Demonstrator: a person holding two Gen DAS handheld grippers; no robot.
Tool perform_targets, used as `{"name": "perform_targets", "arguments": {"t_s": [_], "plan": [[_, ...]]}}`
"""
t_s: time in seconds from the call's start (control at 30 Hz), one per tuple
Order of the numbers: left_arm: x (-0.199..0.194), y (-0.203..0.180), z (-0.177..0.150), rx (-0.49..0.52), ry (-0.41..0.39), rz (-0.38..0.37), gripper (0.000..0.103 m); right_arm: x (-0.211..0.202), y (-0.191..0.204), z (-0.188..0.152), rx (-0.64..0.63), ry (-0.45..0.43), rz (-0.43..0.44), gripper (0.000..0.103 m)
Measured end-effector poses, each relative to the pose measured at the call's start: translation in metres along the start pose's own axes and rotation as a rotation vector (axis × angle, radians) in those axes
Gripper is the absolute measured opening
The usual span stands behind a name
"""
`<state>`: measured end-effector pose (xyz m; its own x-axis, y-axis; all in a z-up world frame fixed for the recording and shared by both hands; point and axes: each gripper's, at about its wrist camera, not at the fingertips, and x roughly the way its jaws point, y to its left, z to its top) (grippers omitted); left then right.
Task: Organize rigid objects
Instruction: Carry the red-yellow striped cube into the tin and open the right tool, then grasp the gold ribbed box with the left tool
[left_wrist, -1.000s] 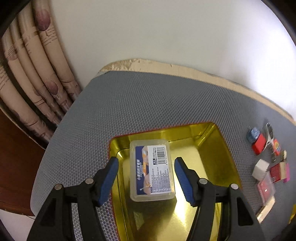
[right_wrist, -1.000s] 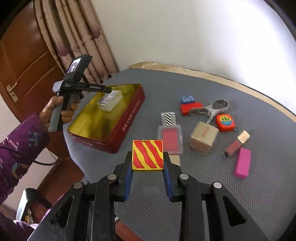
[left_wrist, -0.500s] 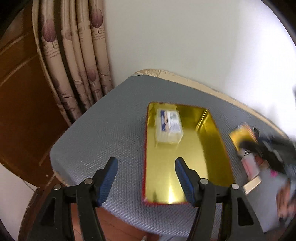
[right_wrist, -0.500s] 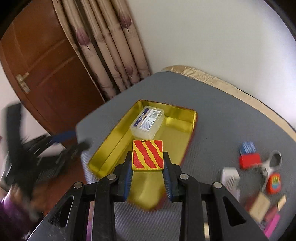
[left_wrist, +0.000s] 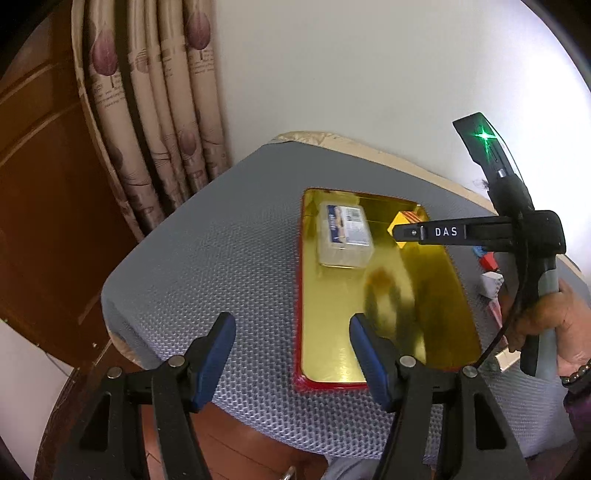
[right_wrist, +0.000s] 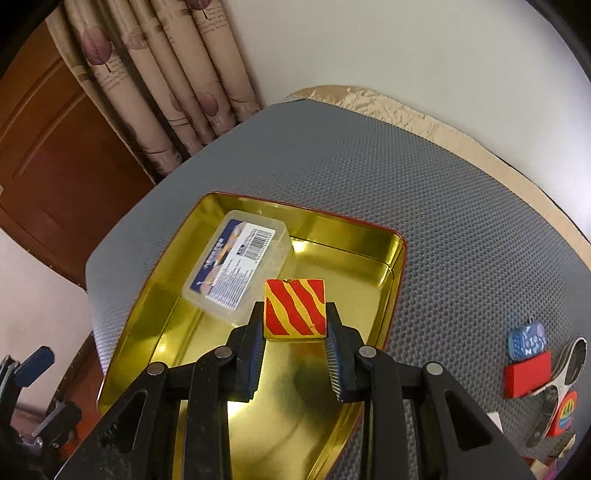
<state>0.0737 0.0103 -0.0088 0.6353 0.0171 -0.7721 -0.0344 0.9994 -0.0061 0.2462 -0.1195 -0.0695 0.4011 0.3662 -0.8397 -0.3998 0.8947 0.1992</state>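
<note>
Gripping the striped block, the right gripper hung over the gold tin, seemingly clear of it; the left gripper gaped empty.

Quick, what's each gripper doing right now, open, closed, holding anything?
Left gripper: open, nothing between its fingers.
Right gripper: shut on the red and yellow striped block, held over the gold tin tray.
</note>
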Motion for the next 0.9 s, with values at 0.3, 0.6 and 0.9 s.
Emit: {"name": "perform_targets", "arguments": {"t_s": [0.3, 0.6, 0.9], "plan": [[0.011, -0.003, -0.002, 0.025, 0.035, 0.033, 0.066, 0.019, -0.003, 0.004, 0.033, 0.023, -0.012, 0.028], [0.015, -0.007, -0.006, 0.048, 0.049, 0.046, 0.066, 0.010, -0.011, 0.009, 0.084, -0.017, -0.004, 0.034], [0.001, -0.016, -0.007, 0.090, 0.014, -0.015, 0.066, -0.134, -0.036, -0.077, 0.168, -0.349, -0.031, 0.053]]}}
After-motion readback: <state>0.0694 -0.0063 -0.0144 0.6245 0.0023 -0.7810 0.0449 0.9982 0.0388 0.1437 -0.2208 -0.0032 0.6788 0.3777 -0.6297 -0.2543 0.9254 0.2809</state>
